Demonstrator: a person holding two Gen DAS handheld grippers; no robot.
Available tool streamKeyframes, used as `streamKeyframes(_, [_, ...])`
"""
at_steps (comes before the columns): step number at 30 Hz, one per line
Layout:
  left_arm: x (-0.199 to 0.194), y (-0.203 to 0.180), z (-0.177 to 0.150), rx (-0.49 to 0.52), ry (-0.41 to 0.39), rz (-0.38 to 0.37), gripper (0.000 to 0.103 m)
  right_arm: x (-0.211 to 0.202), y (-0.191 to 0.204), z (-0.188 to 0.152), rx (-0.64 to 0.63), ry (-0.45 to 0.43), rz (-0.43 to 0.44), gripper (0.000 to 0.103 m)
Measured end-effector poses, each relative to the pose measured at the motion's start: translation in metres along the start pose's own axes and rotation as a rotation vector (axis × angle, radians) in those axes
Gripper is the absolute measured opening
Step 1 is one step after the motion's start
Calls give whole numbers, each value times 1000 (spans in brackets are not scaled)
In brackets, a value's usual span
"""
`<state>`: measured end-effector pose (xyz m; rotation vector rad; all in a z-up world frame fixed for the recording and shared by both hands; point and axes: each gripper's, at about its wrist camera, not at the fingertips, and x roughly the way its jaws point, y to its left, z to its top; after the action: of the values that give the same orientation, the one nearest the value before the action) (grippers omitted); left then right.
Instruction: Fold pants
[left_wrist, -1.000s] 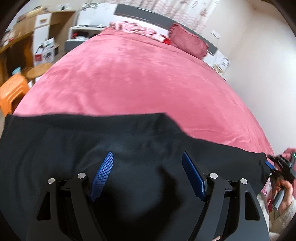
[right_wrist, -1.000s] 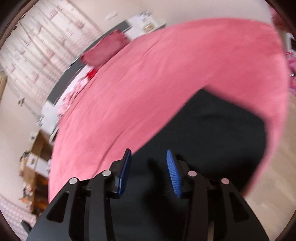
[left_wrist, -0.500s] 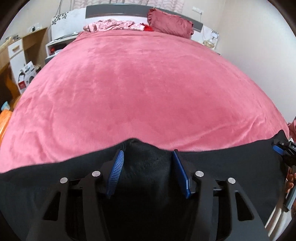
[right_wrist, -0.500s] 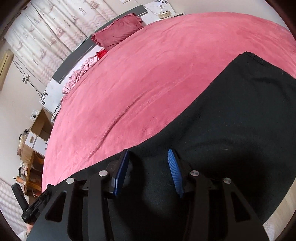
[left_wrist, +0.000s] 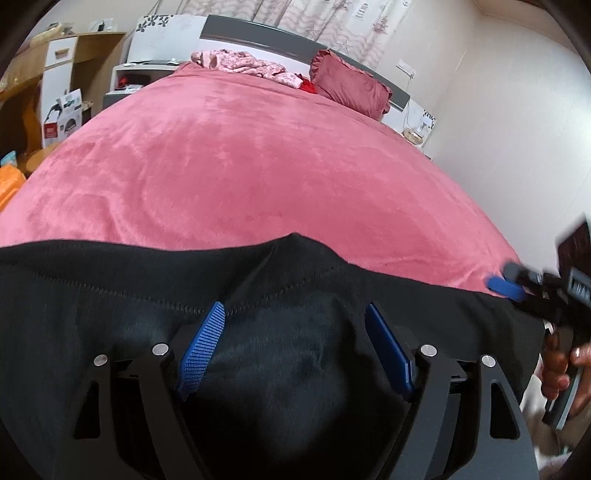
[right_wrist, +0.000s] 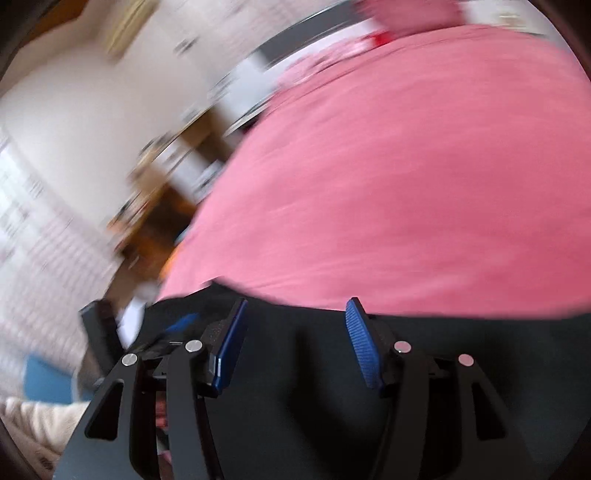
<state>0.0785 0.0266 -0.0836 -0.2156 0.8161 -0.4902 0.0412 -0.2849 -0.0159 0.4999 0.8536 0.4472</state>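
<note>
In the left wrist view the pants (left_wrist: 110, 314) lie black across the near edge of the bed (left_wrist: 258, 166), their long axis running side to side, with a stitched hem along the far edge and a small peak of cloth rising just beyond the left gripper (left_wrist: 293, 343). Its jaws stand wide and are opening; cloth lies under and between them, but the pads do not press on it, so it holds nothing. The right gripper (left_wrist: 506, 288) shows at the right rim, at the pants' far-right edge, gripped by a hand (left_wrist: 561, 365). In the right wrist view, heavily blurred, the pants (right_wrist: 480, 350) fill the lower frame with pink bed beyond, their edge running across just past the right gripper (right_wrist: 295, 339). Its jaws are opening about halfway, pads clear of the cloth, nothing held. The left gripper (right_wrist: 173, 328) appears close at its left. Both grippers sit over the near long side, so a lengthwise fold would likely call for regripping the ends; which hand is nearer an end is unclear.
</note>
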Motion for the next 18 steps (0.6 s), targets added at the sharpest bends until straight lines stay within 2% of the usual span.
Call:
streamKeyframes(2, [-2,-3,-5,27,-12,6,78,40,31,18,-69,101,84,55])
streamKeyframes(5, [-2,2,-3,8,-11,-28,80,87,60,32,-153,209,114,54])
streamKeyframes(9, [-5,11,-4,-38,-31,-88,80,150,78,41,-203,417,121,51])
streamKeyframes(11, [-7,11,-4,-43,-38,-97,80,169,84,37,-259,507,117,47])
streamKeyframes(14, [-10,12,-5,-51,-51,-109,80,178,85,32,-298,561,134,47])
streamKeyframes(15, [-10,13,-6,-56,-54,-114,80,180,82,34,-278,545,150,41])
streamKeyframes(16, [-10,14,-6,-64,-58,-124,81,181,79,37,-247,532,165,26])
streamKeyframes(17, [-11,15,-6,-67,-58,-130,82,184,74,39,-203,504,162,22])
streamKeyframes(18, [-11,15,-6,-69,-58,-134,82,189,70,41,-174,481,132,12])
